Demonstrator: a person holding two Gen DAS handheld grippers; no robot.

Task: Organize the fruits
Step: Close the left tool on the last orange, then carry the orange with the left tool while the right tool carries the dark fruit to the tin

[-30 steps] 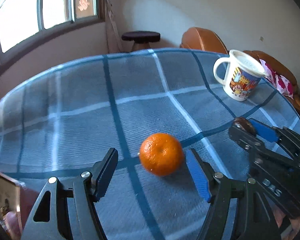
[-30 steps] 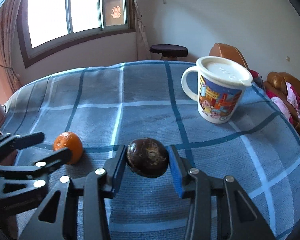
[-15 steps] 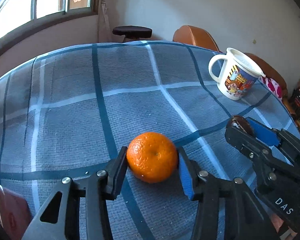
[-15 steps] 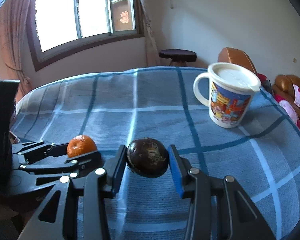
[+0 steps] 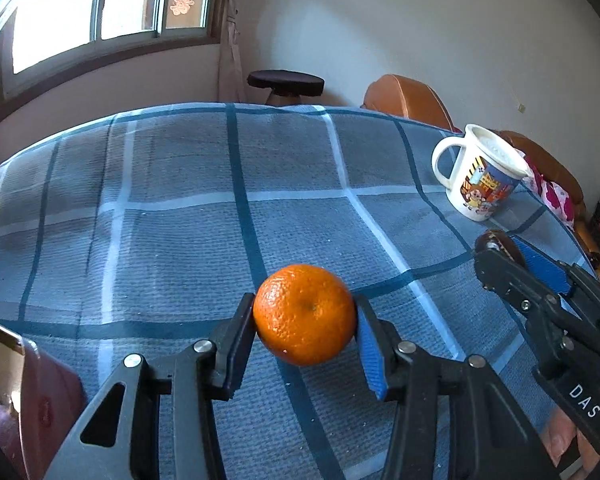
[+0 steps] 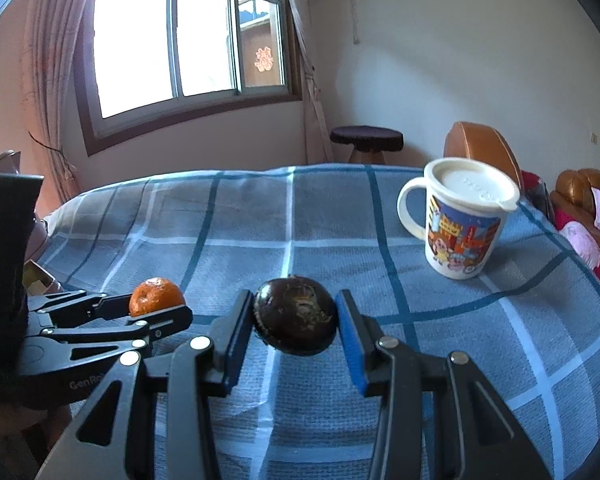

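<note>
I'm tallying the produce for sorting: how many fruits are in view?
2. An orange is clamped in the left gripper, and a dark round fruit in the right gripper. None shows elsewhere.

You have strong daylight entering through the brown-framed window (image 6: pixel 188 44), whose panes are blown out to white in both views. The blue checked tablecloth (image 5: pixel 188 216) is evenly lit, with soft shadows. Fisheye curvature bends the table edge and darkens your frame corners. Foreground detail is sharp; no motion blur is noted.
</note>
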